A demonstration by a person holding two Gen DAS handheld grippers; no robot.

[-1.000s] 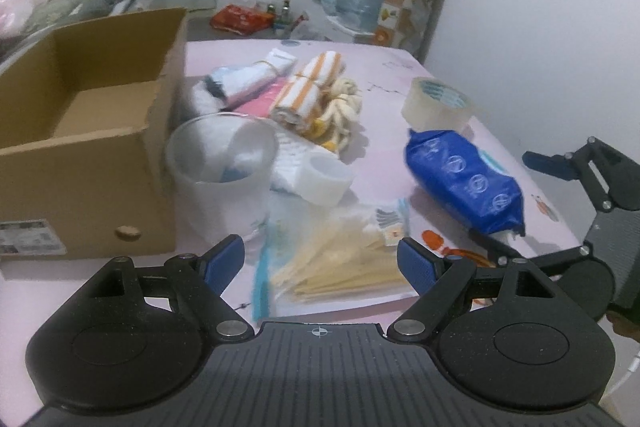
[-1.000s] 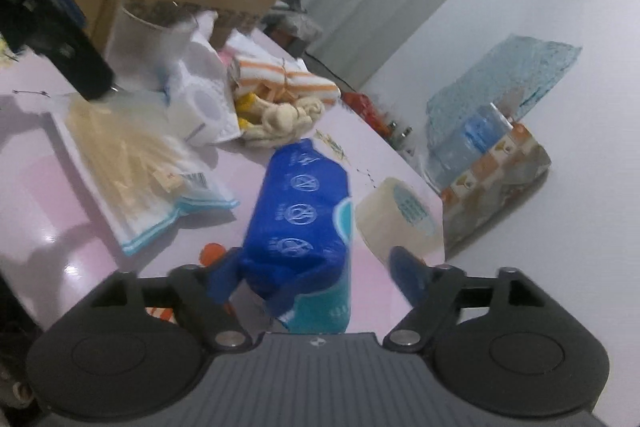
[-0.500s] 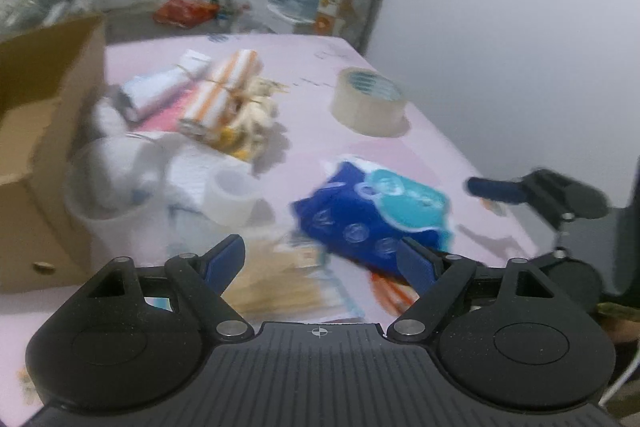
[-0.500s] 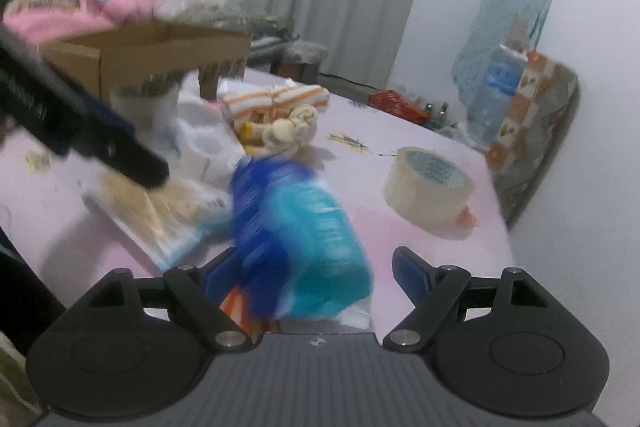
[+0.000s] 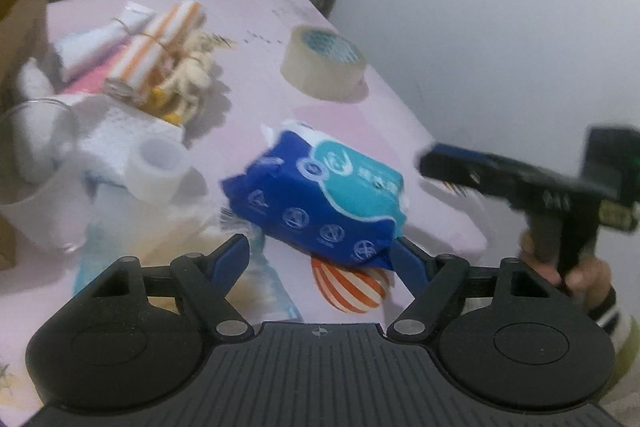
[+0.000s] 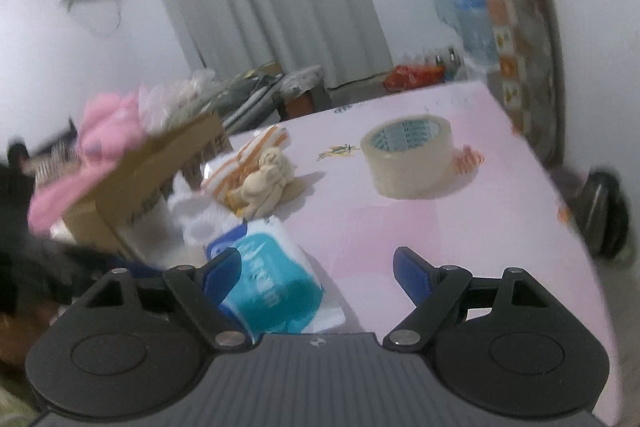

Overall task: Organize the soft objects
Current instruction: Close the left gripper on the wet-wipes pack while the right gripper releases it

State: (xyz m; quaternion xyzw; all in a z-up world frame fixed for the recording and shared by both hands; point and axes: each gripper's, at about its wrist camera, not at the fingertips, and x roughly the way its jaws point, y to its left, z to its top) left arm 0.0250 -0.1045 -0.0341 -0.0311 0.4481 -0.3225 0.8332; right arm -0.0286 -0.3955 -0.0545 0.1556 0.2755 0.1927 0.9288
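In the left wrist view the left gripper (image 5: pixel 320 259) sits at the bottom centre, its jaws spread but just now narrowing, and the blue tissue pack (image 5: pixel 320 199) lies between and just beyond the tips, unpinched, its long axis running from upper left to lower right. The right gripper (image 6: pixel 318 271) is also spread and holds nothing, with the pack against its left finger, so I judge the left nearer to a square grip. Farther up the pink table (image 5: pixel 256 7) stands the tape roll (image 5: pixel 323 67).

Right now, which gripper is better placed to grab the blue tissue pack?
Left. The left gripper points at the blue-and-teal plastic tissue pack, which sits between its closing fingers. The right gripper stands open over bare pink table, the pack off by its left finger.
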